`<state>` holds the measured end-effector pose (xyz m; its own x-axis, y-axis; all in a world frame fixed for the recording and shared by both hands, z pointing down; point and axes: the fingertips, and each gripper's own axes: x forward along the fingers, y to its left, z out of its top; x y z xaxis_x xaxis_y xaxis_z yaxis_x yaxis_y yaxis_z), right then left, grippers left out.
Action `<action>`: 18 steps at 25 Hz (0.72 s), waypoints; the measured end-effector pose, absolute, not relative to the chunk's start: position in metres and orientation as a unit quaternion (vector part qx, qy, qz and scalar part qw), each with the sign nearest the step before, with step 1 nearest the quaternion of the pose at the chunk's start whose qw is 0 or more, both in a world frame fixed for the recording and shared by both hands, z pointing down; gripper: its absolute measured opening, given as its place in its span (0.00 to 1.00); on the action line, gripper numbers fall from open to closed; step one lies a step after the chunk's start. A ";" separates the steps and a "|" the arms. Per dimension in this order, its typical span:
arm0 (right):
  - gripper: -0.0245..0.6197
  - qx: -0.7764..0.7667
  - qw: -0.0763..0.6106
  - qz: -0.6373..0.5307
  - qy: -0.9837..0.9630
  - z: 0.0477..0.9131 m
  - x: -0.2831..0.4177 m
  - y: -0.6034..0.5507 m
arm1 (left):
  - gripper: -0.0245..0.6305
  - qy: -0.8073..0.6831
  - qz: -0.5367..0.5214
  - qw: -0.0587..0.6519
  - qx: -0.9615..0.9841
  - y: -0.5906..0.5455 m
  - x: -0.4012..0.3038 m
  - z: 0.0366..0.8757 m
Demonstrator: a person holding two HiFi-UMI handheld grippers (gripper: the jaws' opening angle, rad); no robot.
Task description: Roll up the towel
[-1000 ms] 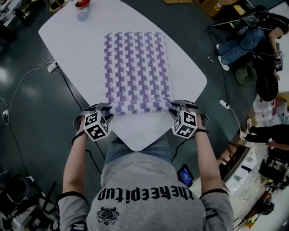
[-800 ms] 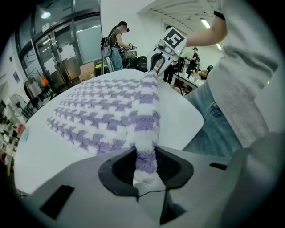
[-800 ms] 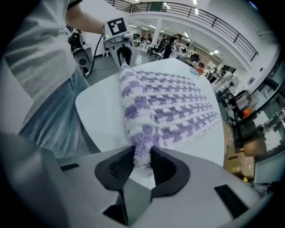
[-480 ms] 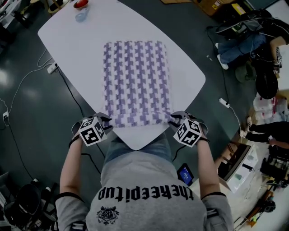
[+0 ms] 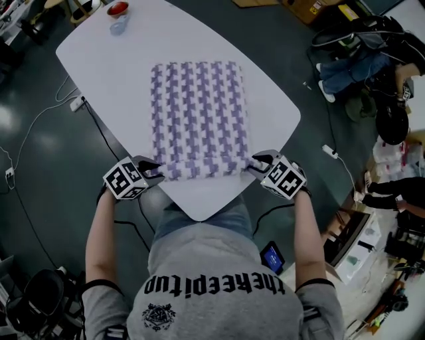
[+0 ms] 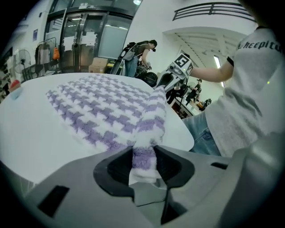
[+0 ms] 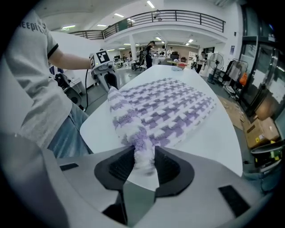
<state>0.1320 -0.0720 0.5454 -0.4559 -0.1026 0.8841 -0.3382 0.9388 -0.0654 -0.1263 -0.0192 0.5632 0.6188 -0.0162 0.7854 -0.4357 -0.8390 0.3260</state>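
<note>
1. Bottom of the head view first: the person's grey shirt (image 5: pixel 212 279) and jeans (image 5: pixel 199 222), right up against the near corner of the white table (image 5: pixel 99 60).
2. Lower left, the left gripper (image 5: pixel 157 170) has the near left corner of the towel (image 5: pixel 199 106). Purple-and-white pile is bunched between its dark pads (image 6: pixel 116 168) and squeezed. Those jaws have just been easing wider, with the cloth between them.
3. Lower right, the right gripper (image 5: pixel 252 166) mirrors it. It is clamped narrow on the near right corner, and fluffy cloth fills the gap between its pads (image 7: pixel 171 168).
4. Between the two grippers, the towel's near edge is turned over into a slim roll (image 5: pixel 202 166) running left to right across the frame.
5. Beyond the roll, the rest of the towel lies flat in the centre of the frame, stretching towards the top.
6. Far upper left corner of the table: a small red thing (image 5: pixel 118 8) with a pale blue thing (image 5: pixel 119 25) just beside it, both too small to tell what they are.
</note>
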 end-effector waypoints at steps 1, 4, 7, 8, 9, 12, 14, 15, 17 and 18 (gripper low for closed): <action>0.21 0.133 0.501 0.121 -0.847 0.545 0.131 -0.075 | 0.24 -0.135 0.413 0.257 0.863 -0.021 -0.128 0.563; 0.22 0.141 0.490 0.139 -0.849 0.548 0.127 -0.076 | 0.25 -0.149 0.403 0.267 0.863 -0.020 -0.133 0.566; 0.24 0.150 0.481 0.151 -0.850 0.550 0.129 -0.078 | 0.26 -0.164 0.394 0.272 0.862 -0.019 -0.134 0.569; 0.24 0.154 0.479 0.154 -0.850 0.550 0.130 -0.080 | 0.26 -0.168 0.392 0.273 0.862 -0.021 -0.134 0.569; 0.24 0.158 0.478 0.154 -0.850 0.550 0.131 -0.082 | 0.27 -0.173 0.389 0.274 0.862 -0.022 -0.133 0.569; 0.25 0.169 0.482 0.144 -0.848 0.550 0.130 -0.089 | 0.27 -0.186 0.385 0.275 0.861 -0.028 -0.135 0.567; 0.25 0.174 0.492 0.130 -0.843 0.550 0.127 -0.096 | 0.27 -0.194 0.385 0.271 0.860 -0.034 -0.138 0.565; 0.25 0.177 0.498 0.122 -0.840 0.551 0.126 -0.098 | 0.27 -0.198 0.386 0.269 0.860 -0.037 -0.139 0.564; 0.25 0.186 0.507 0.107 -0.835 0.552 0.125 -0.103 | 0.27 -0.205 0.385 0.263 0.860 -0.043 -0.140 0.562; 0.25 0.189 0.512 0.102 -0.832 0.554 0.124 -0.105 | 0.27 -0.209 0.385 0.258 0.861 -0.045 -0.142 0.561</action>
